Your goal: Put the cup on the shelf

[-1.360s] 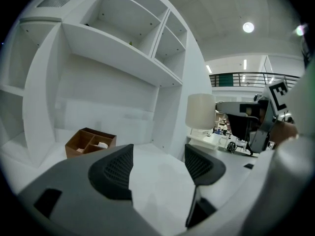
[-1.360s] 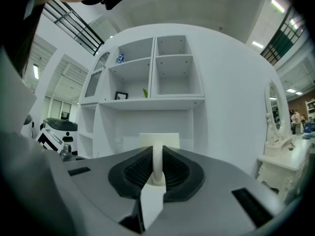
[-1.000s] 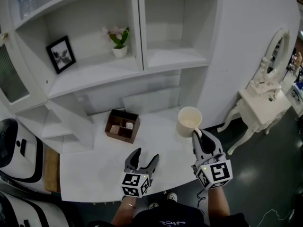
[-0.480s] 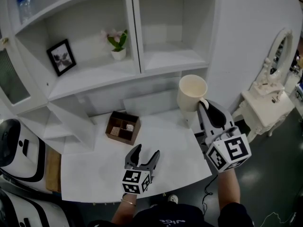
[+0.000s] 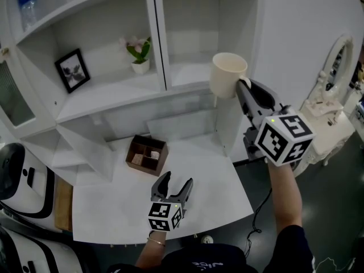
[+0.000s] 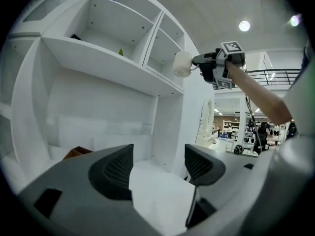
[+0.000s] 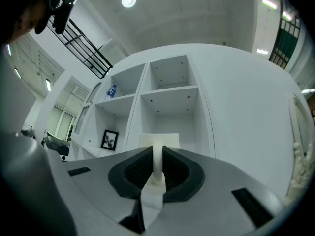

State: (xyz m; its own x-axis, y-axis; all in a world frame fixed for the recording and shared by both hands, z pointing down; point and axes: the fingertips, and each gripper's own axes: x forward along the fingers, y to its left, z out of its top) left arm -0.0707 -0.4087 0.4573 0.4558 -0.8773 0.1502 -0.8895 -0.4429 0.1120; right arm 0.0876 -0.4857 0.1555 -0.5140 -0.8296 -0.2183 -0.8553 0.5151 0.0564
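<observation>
A cream cup (image 5: pixel 227 74) hangs in the air in front of the right-hand shelf compartment (image 5: pixel 196 73), level with its floor. My right gripper (image 5: pixel 243 87) is shut on the cup's handle (image 7: pixel 157 162), which stands upright between the two black pads. In the left gripper view the cup (image 6: pixel 181 64) shows small, held out before the shelf's edge. My left gripper (image 5: pixel 174 187) stands open low over the white table (image 5: pixel 114 203), with nothing between its fingers (image 6: pixel 112 167).
A framed picture (image 5: pixel 72 68) and a small potted plant (image 5: pixel 139 53) stand in the left shelf compartment. A brown wooden box (image 5: pixel 146 154) sits on the table under the shelves. A white dressing table (image 5: pixel 333 127) stands at the right.
My right gripper has lifted the cup from just above the table up to shelf height and toward the right compartment. The left gripper has stayed almost in place.
</observation>
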